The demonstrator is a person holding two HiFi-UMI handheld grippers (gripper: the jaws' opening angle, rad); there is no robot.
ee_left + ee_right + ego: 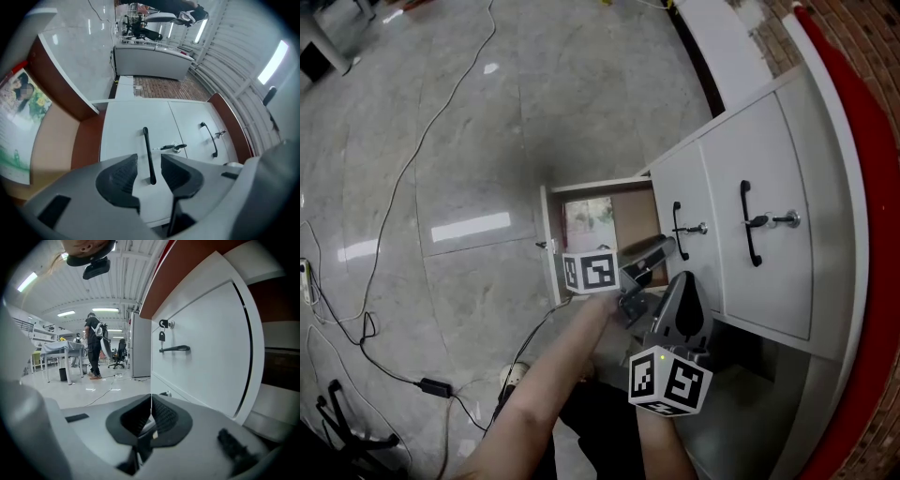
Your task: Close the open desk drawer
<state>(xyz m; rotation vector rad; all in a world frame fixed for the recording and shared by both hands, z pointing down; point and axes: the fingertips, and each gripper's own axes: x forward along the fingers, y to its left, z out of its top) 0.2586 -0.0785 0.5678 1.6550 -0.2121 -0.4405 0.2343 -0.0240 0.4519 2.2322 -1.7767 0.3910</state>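
Note:
The lowest desk drawer (551, 246) stands pulled out over the floor, its brown inside holding a printed picture (589, 223). In the left gripper view that drawer (54, 136) and the picture (21, 117) lie at the left. My left gripper (661, 247) is open in front of the closed white drawer beside it. That drawer's black handle (148, 154) shows in the gap of the left gripper (150, 171), and the pads are off it. A key (172, 147) sits in the lock. My right gripper (684, 279) hangs lower, shut and empty (151, 416), beside another white front with a handle (174, 348).
Cables (394, 187) and a power adapter (436, 385) lie on the marble floor to the left. The desk's red curved edge (862, 234) runs down the right. In the right gripper view, a person (95, 345) stands far off by a table (56, 350).

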